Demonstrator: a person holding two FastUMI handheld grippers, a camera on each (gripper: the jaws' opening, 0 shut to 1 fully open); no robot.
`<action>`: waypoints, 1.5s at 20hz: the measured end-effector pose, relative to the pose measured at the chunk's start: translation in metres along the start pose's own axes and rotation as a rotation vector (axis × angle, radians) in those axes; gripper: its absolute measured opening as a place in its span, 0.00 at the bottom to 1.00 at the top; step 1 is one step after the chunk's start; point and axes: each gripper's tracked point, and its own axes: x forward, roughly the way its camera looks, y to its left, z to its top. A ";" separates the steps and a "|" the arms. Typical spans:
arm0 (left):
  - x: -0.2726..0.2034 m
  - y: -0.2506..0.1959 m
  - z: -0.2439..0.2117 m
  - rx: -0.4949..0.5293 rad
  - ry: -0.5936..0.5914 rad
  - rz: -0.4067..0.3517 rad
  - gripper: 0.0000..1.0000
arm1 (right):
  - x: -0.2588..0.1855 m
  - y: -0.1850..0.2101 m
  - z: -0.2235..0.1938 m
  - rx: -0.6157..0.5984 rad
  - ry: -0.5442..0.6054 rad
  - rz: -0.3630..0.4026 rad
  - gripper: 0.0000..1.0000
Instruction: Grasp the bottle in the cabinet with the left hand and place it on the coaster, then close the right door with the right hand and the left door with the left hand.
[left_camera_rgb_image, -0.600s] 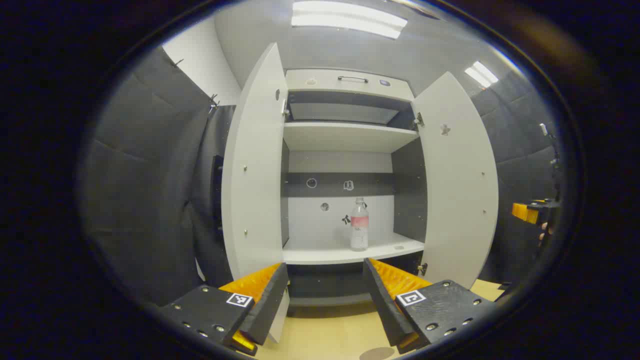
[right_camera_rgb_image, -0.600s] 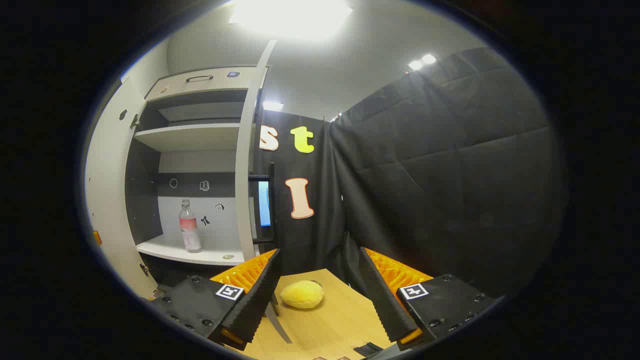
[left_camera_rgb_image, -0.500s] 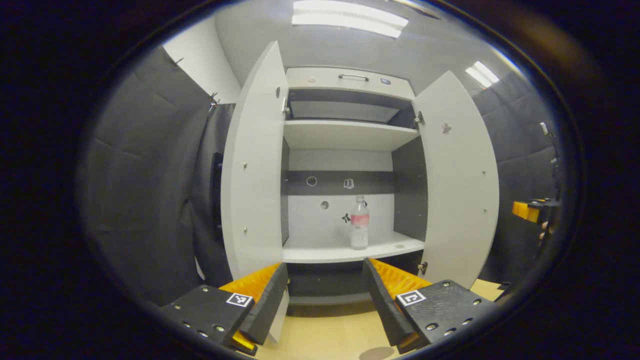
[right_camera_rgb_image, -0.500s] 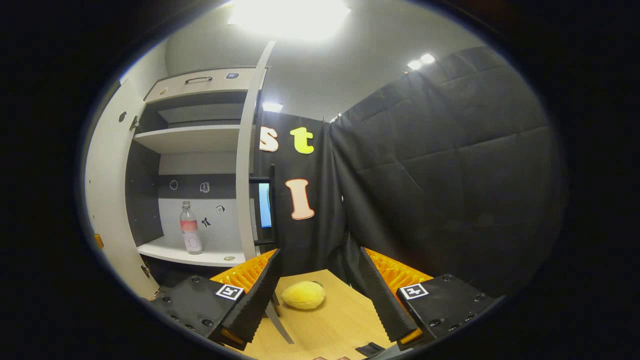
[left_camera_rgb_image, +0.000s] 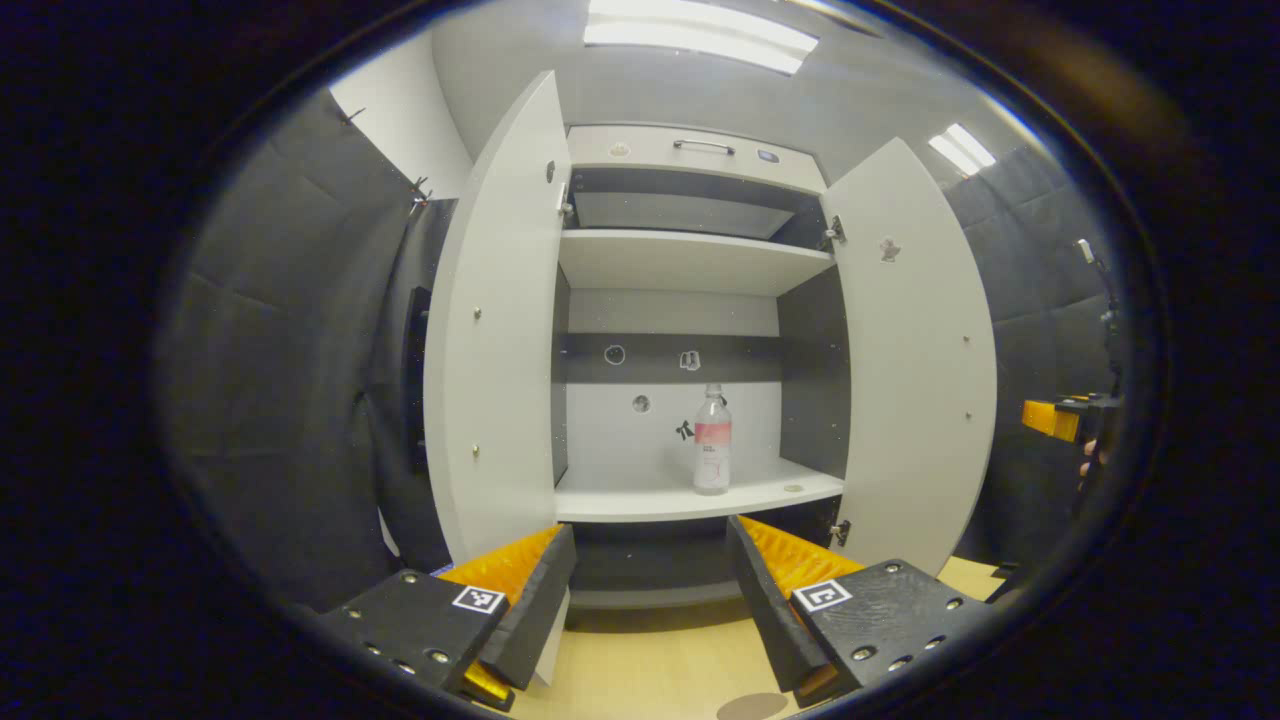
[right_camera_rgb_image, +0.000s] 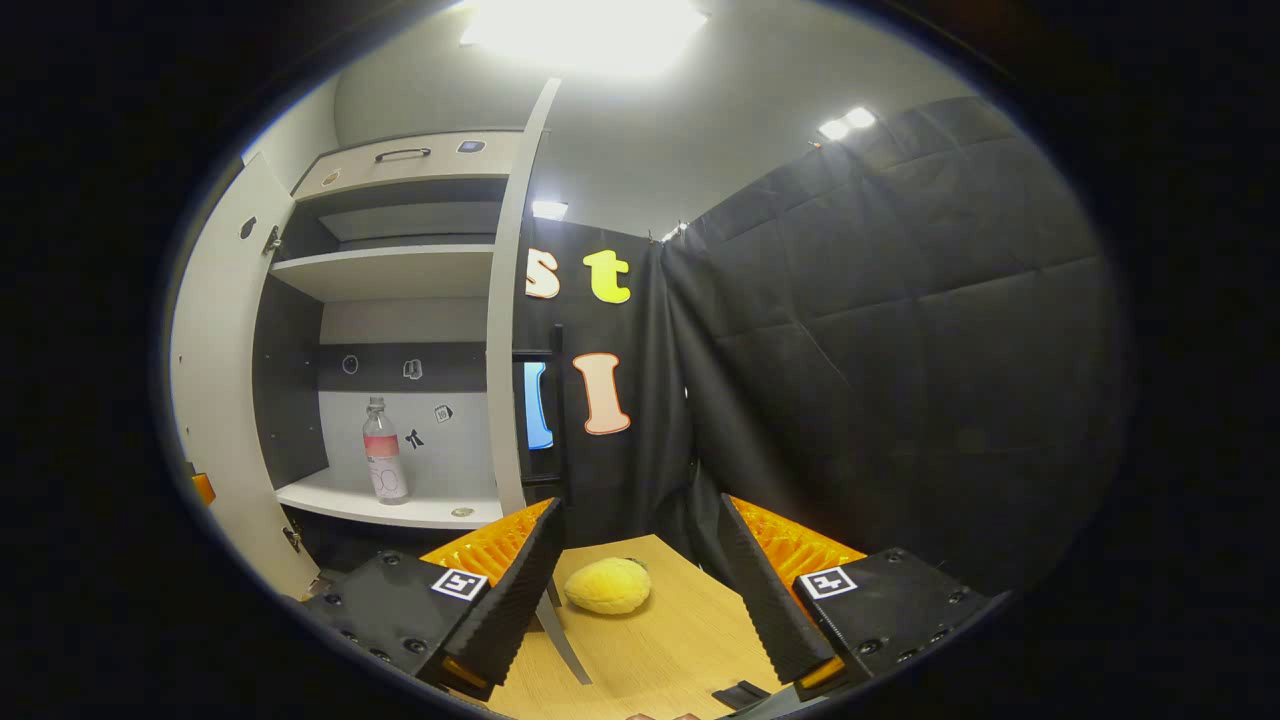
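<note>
Ahead of the left gripper (left_camera_rgb_image: 650, 600), the coaster (left_camera_rgb_image: 752, 707) is cut off at the bottom edge, just a dark sliver on the table (left_camera_rgb_image: 650, 665). The bottle (left_camera_rgb_image: 712, 441) stands far off, its label too small to make out, and the small stickers (left_camera_rgb_image: 688, 361) on the cabinet's back panel are unreadable shapes. Far to the side, the right gripper (left_camera_rgb_image: 1062, 418) is clipped by the edge, its jaws impossible to judge there. In the right gripper view, the right door (right_camera_rgb_image: 510, 330) hides part of the screen (right_camera_rgb_image: 536, 405), and a dark object (right_camera_rgb_image: 741, 694) at the bottom is cut off.
</note>
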 end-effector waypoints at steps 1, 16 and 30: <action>0.001 -0.002 0.000 -0.003 -0.003 -0.008 0.88 | -0.001 -0.001 0.000 -0.001 0.002 -0.003 0.98; 0.097 -0.051 0.024 0.001 -0.022 -0.137 0.88 | 0.024 -0.043 0.011 0.058 -0.023 -0.163 0.98; 0.277 -0.093 0.018 -0.027 0.037 -0.200 0.88 | 0.079 -0.081 -0.002 0.082 -0.044 -0.228 0.95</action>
